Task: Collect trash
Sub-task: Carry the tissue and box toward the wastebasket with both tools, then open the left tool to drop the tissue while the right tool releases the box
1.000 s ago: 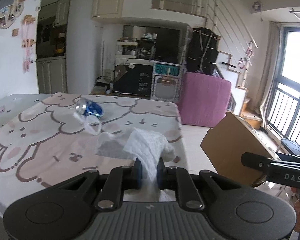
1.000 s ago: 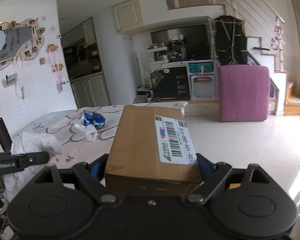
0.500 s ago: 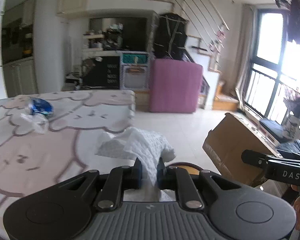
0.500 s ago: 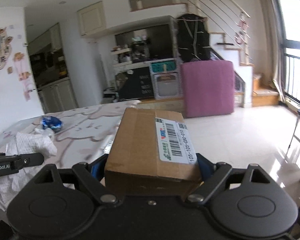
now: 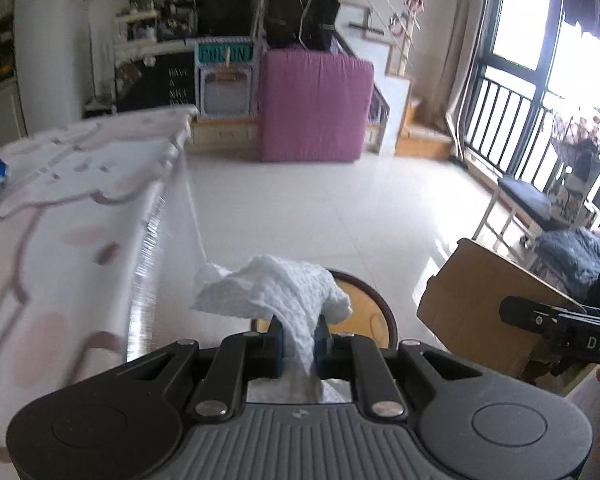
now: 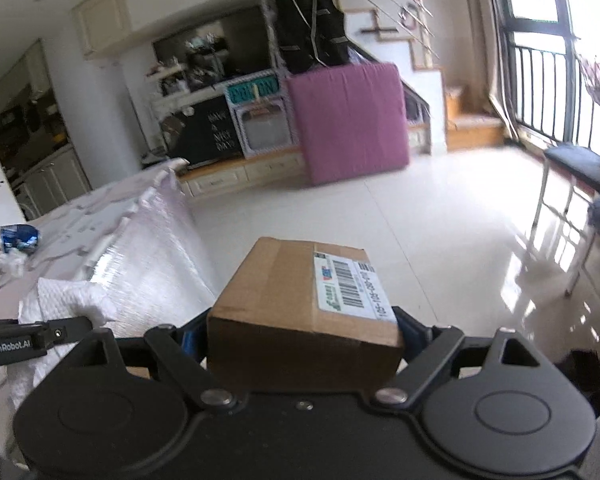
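table [image 5: 60, 184]: far left in both views, pink-and-white cartoon cover, edge motion-blurred.
blue wrapper [image 6: 19, 237]: crumpled, lying on the table at its far left; white scraps [image 6: 8, 262] just beside it, also on the table.
left gripper [image 5: 299, 338]: jaws pressed together, pinching the paper towel; seen from the right wrist view as a black bar at the left edge with the towel bunched above it.
paper towel [image 5: 276, 292]: white, crumpled, clamped between the left pads; the bulk fans out ahead of the fingertips, a tail hangs back under the gripper body. Clear of the table, over the floor.
round bin [image 5: 370, 312]: dark rim, tan inside, on the floor directly behind and below the towel. Mostly hidden by towel and gripper; contents cannot be told.
right gripper [image 6: 304, 330]: jaws spread wide and clamped on the two sides of the cardboard box.
cardboard box [image 6: 300, 304]: brown, taped shut, white barcode label on top right. Held off the floor, tilted slightly. Contents not visible. In the left wrist view it sits at the right, just beside the bin, nothing touching it but the gripper.
pink mattress [image 5: 314, 106]: upright against the stairs, well behind everything.
floor [image 6: 440, 232]: glossy white tile.
window [image 5: 540, 60]: far right, black railing.
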Demonstrator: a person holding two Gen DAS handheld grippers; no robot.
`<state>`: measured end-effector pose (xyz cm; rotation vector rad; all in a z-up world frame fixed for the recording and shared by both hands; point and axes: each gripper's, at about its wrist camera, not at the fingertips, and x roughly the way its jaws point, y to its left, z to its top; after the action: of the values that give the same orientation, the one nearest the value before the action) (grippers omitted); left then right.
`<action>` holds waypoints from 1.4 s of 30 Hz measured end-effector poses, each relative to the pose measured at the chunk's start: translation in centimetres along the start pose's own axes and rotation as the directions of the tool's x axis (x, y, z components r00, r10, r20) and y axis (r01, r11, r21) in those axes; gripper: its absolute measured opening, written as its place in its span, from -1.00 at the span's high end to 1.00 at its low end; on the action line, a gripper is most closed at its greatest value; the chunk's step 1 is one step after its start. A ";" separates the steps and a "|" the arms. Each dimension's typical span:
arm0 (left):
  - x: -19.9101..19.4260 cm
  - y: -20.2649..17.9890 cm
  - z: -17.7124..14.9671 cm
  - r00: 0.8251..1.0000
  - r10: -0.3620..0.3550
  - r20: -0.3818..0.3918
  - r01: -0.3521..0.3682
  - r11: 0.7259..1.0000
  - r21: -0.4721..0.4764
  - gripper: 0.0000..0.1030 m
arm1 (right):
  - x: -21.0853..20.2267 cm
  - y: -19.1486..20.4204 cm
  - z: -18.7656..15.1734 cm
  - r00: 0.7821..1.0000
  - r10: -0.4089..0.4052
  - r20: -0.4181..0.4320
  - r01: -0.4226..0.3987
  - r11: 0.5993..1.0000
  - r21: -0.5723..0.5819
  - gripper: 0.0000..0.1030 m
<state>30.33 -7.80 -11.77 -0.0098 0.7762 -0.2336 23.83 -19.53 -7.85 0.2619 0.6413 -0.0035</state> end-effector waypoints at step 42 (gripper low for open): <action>30.3 -0.3 -4.3 0.938 0.057 -0.343 -0.044 0.998 0.046 -0.26 | 30.7 -3.0 0.4 0.915 0.152 -0.375 -0.111 0.985 0.129 -0.73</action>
<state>48.12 -14.21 -35.79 0.0888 1.1204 -0.2031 48.41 -20.13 -26.41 0.4129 1.0153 0.1481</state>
